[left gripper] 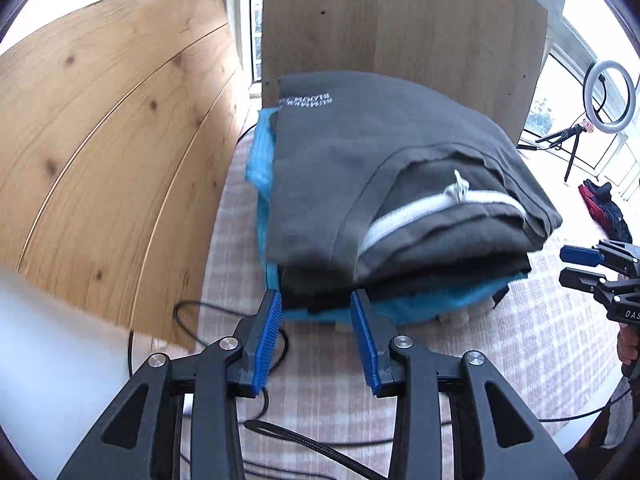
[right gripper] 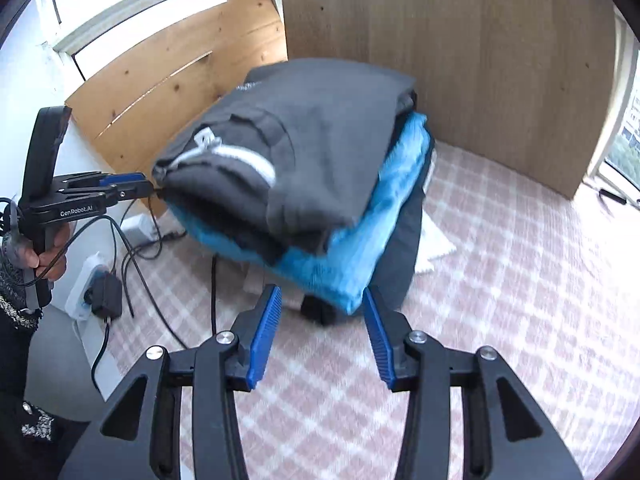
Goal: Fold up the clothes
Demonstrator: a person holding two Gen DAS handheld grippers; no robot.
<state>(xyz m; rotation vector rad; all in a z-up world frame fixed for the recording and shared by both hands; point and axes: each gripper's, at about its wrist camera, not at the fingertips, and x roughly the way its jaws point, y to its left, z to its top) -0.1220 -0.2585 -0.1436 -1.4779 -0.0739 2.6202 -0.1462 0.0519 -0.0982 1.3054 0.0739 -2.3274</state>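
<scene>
surface: pink checked cloth (right gripper: pixel 500 280) | folded clothes pile (left gripper: pixel 380 200), far edge by wood panels (left gripper: pixel 400 20) | left gripper (left gripper: pixel 316 300) open | right gripper (right gripper: pixel 322 296) open | ring light (left gripper: pixel 609 96) at window

Two grippers (left gripper: pixel 316 300) (right gripper: pixel 322 300) showing, one grey folded garment (left gripper: pixel 360 168), one blue garment (left gripper: pixel 432 302) lying beneath, one ring light (left gripper: pixel 609 96) standing, two wooden boards (left gripper: pixel 100 160) (left gripper: pixel 400 16) leaning.

A home room is showing — checked bedcover (right gripper: pixel 500 240) lying under the tool, pine boards (left gripper: pixel 100 140) leaning left, windows (right gripper: pixel 628 136) glowing beyond.
</scene>
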